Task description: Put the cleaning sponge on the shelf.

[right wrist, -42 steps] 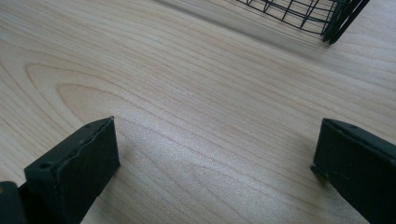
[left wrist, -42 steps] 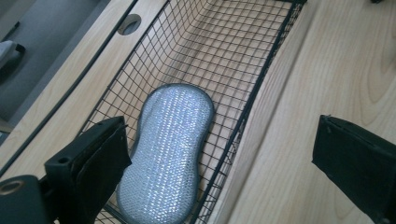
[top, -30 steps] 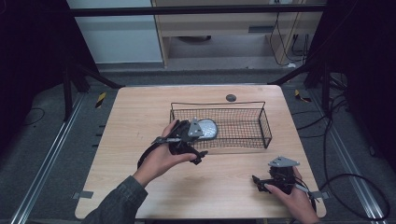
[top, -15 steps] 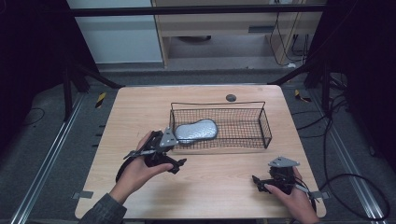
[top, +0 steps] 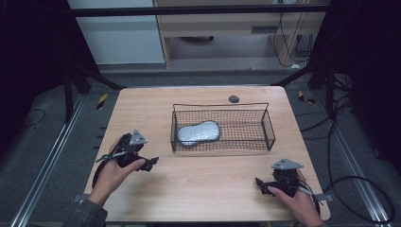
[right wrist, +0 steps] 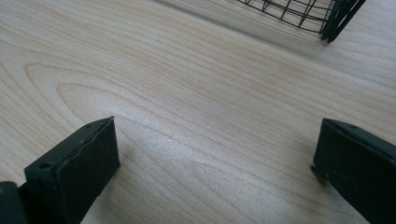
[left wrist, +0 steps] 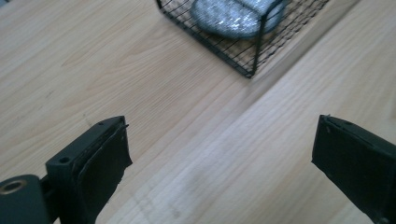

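Observation:
A silver glittery pouch (top: 197,133) lies in the left end of a black wire basket (top: 267,124) at mid-table; the left gripper view has the pouch (left wrist: 233,14) behind the basket's near corner (left wrist: 252,51). My left gripper (top: 150,163) hovers over bare wood to the left of the basket, open, nothing between its jaws. My right gripper (top: 259,183) sits near the front right edge of the table, open and empty too; the basket's corner (right wrist: 336,18) is at the top of its view.
The wooden table (top: 208,184) has a small dark round grommet (top: 233,99) behind the basket. Dark floor, metal rails and cables surround the table. Bare wood stretches between the two grippers at the front.
My left gripper let go of the pouch in the basket, then drew back left and toward the front, away from the basket. The right gripper stayed where it was.

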The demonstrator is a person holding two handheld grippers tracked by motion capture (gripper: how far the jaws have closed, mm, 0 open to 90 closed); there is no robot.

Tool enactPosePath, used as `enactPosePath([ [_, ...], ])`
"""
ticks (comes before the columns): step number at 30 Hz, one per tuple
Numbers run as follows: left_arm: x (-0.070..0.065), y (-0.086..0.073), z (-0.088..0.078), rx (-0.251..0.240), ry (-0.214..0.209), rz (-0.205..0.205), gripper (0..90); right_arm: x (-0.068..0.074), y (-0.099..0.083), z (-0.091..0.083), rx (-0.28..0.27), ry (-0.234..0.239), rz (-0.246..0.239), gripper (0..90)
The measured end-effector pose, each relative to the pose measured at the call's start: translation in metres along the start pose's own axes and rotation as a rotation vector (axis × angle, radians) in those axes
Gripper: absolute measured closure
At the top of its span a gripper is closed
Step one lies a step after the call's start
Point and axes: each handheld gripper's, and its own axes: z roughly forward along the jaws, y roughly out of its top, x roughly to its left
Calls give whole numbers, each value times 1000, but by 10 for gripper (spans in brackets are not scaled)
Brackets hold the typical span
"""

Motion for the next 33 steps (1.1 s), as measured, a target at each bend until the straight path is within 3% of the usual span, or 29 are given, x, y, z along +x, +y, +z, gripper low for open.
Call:
enactPosePath([
  [9, 30, -11, 34, 46, 24, -70, 37, 0, 0, 0, 0, 0, -1, 3],
  [16, 38, -15, 55, 64, 24, -126, 44, 0, 0, 0, 0, 1, -2, 3],
  [20, 39, -18, 63, 76, 44, -132, 43, 0, 0, 0, 0, 1, -1, 3],
  [27, 45, -18, 72, 40, 66, -169, 42, 0, 0, 0, 0, 2, -3, 3],
  [33, 51, -23, 76, 11, 44, -215, 37, 0, 0, 0, 0, 2, -3, 3],
])
